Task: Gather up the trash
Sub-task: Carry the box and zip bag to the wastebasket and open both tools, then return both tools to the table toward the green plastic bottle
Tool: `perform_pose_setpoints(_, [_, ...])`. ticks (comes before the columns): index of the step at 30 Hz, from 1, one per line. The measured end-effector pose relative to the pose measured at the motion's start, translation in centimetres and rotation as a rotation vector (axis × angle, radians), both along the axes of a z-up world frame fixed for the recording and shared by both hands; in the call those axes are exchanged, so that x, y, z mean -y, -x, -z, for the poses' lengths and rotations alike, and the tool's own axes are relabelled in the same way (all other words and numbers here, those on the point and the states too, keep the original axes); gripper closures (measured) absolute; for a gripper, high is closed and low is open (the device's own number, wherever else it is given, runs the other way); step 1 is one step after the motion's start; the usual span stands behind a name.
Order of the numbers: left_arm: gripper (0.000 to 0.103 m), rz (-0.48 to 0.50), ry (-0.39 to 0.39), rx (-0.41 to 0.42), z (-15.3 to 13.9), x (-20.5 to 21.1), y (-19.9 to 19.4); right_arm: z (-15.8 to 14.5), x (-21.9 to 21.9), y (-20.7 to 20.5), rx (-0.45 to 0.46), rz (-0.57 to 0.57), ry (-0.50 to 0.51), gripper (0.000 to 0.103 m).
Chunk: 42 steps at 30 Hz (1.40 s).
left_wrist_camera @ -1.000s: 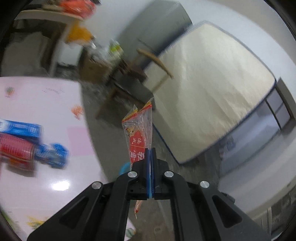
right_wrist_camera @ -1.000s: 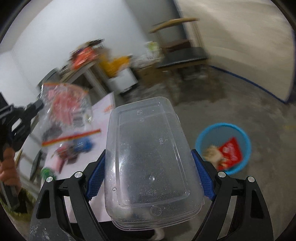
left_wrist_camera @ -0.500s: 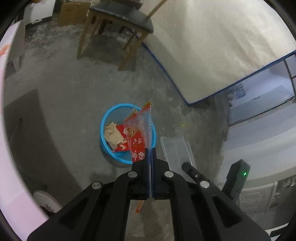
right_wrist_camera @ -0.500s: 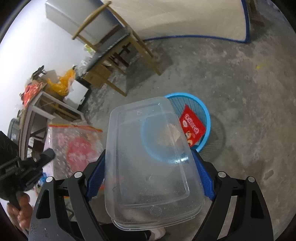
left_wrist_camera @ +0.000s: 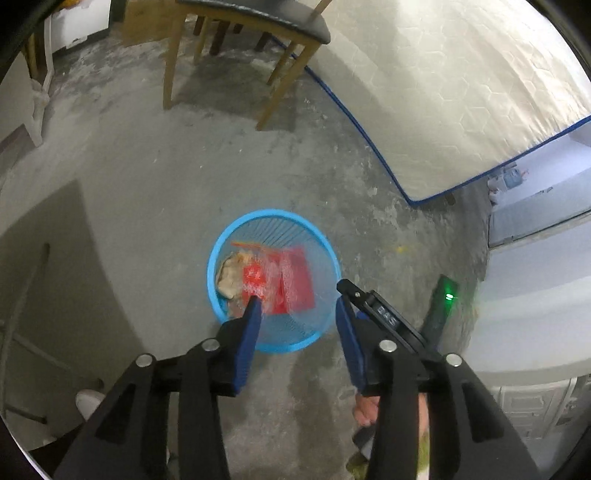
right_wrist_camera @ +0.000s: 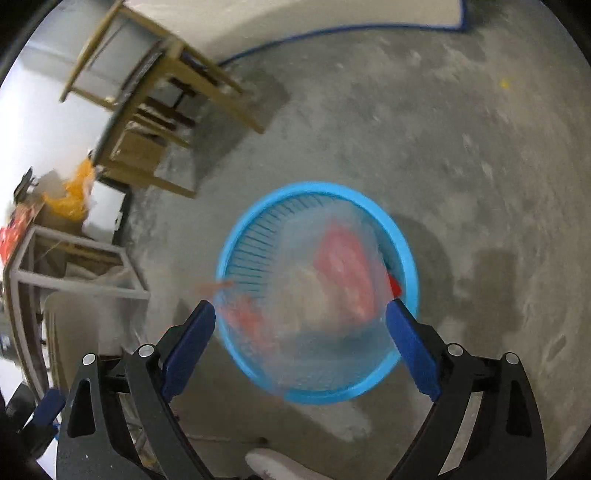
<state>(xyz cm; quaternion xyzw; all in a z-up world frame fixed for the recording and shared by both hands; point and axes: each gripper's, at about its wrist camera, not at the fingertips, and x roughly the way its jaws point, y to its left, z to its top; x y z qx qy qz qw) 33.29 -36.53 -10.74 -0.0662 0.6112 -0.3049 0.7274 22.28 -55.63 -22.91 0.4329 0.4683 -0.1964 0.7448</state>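
A blue mesh basket stands on the concrete floor under both grippers. My left gripper hangs just above its near rim, jaws opening, with nothing between them. The clear bag with red print lies blurred inside the basket, beside a red packet and crumpled paper. My right gripper is wide and still opening over the basket. The clear plastic container is a blur below its fingers, free of the pads and over the basket's mouth.
A wooden chair with a black seat stands beyond the basket, and a mattress leans at the right. A white frame stand is at the left. A shoe tip shows at the bottom edge.
Both grippers came down over the basket. The left jaws opened and the bag dropped in. The right jaws widened and the clear container left them, falling toward the basket.
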Motion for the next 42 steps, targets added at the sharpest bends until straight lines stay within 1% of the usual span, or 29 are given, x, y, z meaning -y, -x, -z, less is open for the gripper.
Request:
perform_pose_setpoints(4, [0.058, -0.006, -0.038, 0.038, -0.7, -1.9, 0.2, 1.4, 0.1, 1.7, -0.004, 0.019, -0.022, 0.014])
perform_pose_setpoints(6, [0.057, -0.018, -0.042, 0.051, -1.3, -2.9, 0.4, 1.3, 0.1, 2.5, 0.001, 0.025, -0.024, 0.014])
perform_pose_setpoints(11, [0.053, -0.020, -0.047, 0.102, -3.7, -4.9, 1.5, -0.9, -0.5, 3.7, 0.031, 0.012, 0.018, 0.014])
perform_pose_setpoints(13, [0.049, -0.018, -0.042, 0.128, -4.8, -5.9, 2.2, -1.3, -0.4, 3.6, 0.047, 0.002, 0.033, 0.014])
perform_pose_setpoints(15, [0.046, -0.019, -0.028, 0.157, -6.0, -7.0, 3.1, -2.4, -0.9, 4.1, 0.065, -0.012, 0.052, 0.014])
perform_pose_setpoints(17, [0.043, -0.021, -0.008, 0.191, -7.4, -8.5, 4.3, -3.3, -1.4, 4.6, 0.082, -0.025, 0.066, 0.014])
perform_pose_setpoints(20, [0.033, -0.029, 0.032, 0.248, -9.3, -10.4, 5.9, -5.4, -3.1, 5.5, 0.108, -0.057, 0.093, 0.014])
perform_pose_setpoints(21, [0.028, -0.032, 0.046, 0.276, -10.1, -11.3, 6.6, -5.9, -3.5, 5.6, 0.112, -0.067, 0.104, 0.014])
perform_pose_setpoints(22, [0.023, -0.035, 0.056, 0.302, -10.8, -12.3, 7.3, -6.6, -4.0, 5.7, 0.118, -0.083, 0.123, 0.014])
perform_pose_setpoints(24, [0.019, -0.049, 0.069, 0.350, -11.9, -14.2, 8.6, -8.2, -5.6, 5.9, 0.132, -0.126, 0.166, 0.014])
perform_pose_setpoints(27, [0.012, -0.076, 0.081, 0.381, -13.1, -16.9, 10.1, -10.8, -8.2, 5.6, 0.143, -0.201, 0.230, 0.013])
perform_pose_setpoints(30, [0.006, -0.149, 0.119, 0.406, -14.3, -20.4, 11.5, -13.5, -11.0, 5.0, 0.171, -0.278, 0.301, 0.009])
perform_pose_setpoints(32, [0.006, -0.194, 0.132, 0.435, -15.0, -23.0, 12.6, -15.3, -13.1, 4.6, 0.197, -0.332, 0.353, 0.008])
perform_pose_setpoints(36, [0.006, -0.274, 0.105, 0.480, -15.7, -27.4, 14.5, -18.7, -18.1, 3.5, 0.243, -0.450, 0.444, 0.008])
perform_pose_setpoints(38, [0.006, -0.303, 0.102, 0.490, -16.0, -29.3, 15.3, -19.9, -20.2, 3.1, 0.274, -0.509, 0.460, 0.008])
perform_pose_setpoints(42, [0.006, -0.378, 0.101, 0.516, -16.8, -33.9, 17.2, -21.8, -24.5, 2.5, 0.303, -0.605, 0.501, 0.008])
